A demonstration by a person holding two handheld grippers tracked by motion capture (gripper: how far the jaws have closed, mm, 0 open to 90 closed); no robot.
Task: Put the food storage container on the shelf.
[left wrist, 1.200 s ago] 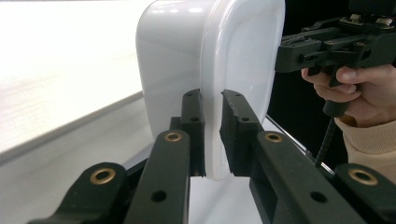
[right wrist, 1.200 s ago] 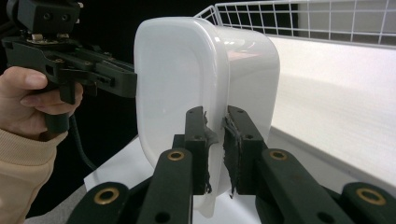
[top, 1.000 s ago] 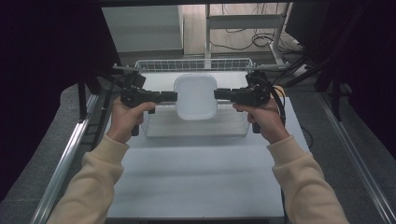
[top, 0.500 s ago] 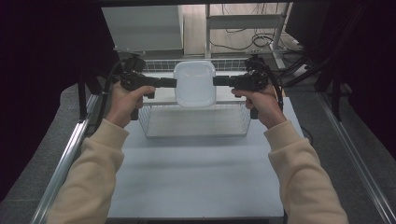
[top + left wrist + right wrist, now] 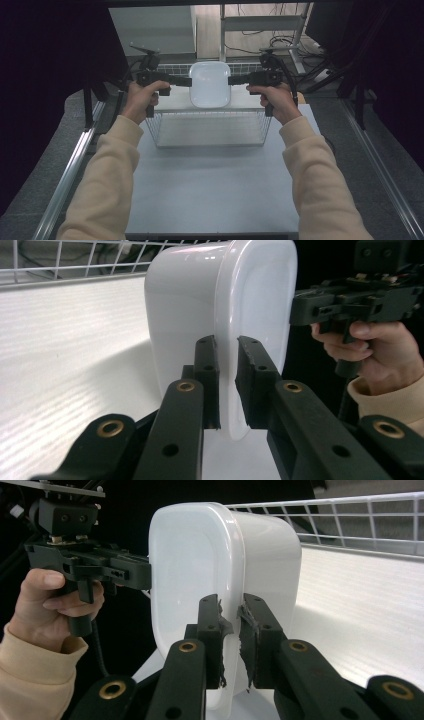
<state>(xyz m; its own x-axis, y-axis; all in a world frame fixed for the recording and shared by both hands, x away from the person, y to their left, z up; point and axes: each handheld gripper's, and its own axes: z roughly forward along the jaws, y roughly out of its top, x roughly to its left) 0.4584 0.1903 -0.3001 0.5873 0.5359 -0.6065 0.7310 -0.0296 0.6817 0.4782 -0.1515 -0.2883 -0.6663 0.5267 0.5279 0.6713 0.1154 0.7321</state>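
A white plastic tub [image 5: 210, 84] hangs in the air over the far rim of a wire basket [image 5: 210, 131], held by its rim from both sides. My left gripper [image 5: 187, 81] is shut on the tub's left rim, and in the left gripper view its pads [image 5: 207, 365] pinch the rim of the tub [image 5: 185, 305]. My right gripper [image 5: 232, 80] is shut on the opposite rim. In the right gripper view its pads [image 5: 255, 625] clamp the edge of the tub [image 5: 190, 565]. Each gripper view also shows the other gripper [image 5: 350, 300] [image 5: 90, 565] across the tub.
The wire basket stands on the pale table [image 5: 215, 190]. Beyond it lies a white ribbed surface [image 5: 172, 102] backed by a wire mesh wall [image 5: 177, 68]. Metal rails [image 5: 70, 170] run along both table sides. Cables lie on the floor at the back.
Both grippers have carried the tub away from the person, from over the middle of the wire basket to its far rim. Their grip on the rim looks unchanged.
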